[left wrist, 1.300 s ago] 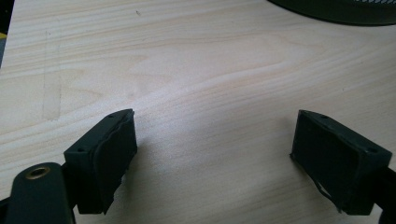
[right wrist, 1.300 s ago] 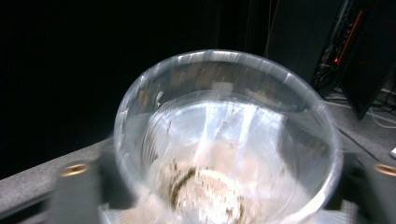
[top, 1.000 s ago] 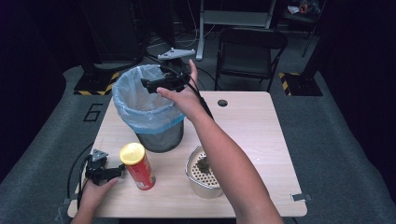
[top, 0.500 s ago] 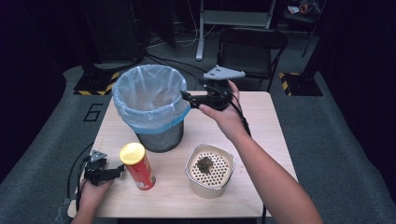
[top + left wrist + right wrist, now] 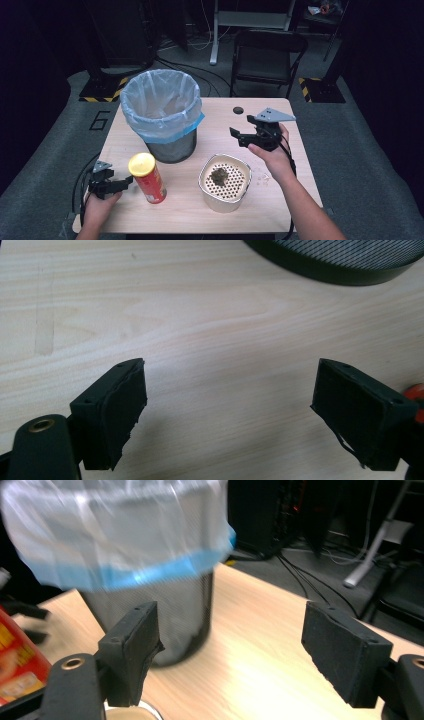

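A black mesh bin (image 5: 165, 142) lined with a clear and blue bag (image 5: 159, 100) stands at the table's back left. A red chips can (image 5: 147, 179) with a yellow lid stands in front of it. To its right, a white perforated bowl (image 5: 224, 184) holds a dark clump (image 5: 218, 175). My right gripper (image 5: 240, 136) hovers above the table right of the bin, pointing at the bin (image 5: 150, 610); its jaws (image 5: 230, 617) have just been closing a little and are open and empty. My left gripper (image 5: 127, 183) rests low beside the can; its jaws (image 5: 230, 380) have just been opening, with only bare wood between them.
A black folding chair (image 5: 267, 55) stands behind the wooden table (image 5: 215, 115). A dark round hole (image 5: 238, 110) sits near the table's back edge. Small clear scraps (image 5: 260, 176) lie right of the bowl. The bin's base (image 5: 340, 260) is close ahead of the left jaws.
My right hand has swung from above the bin's mouth to the right and down, now over the table beside the bin. The left hand stays by the can.
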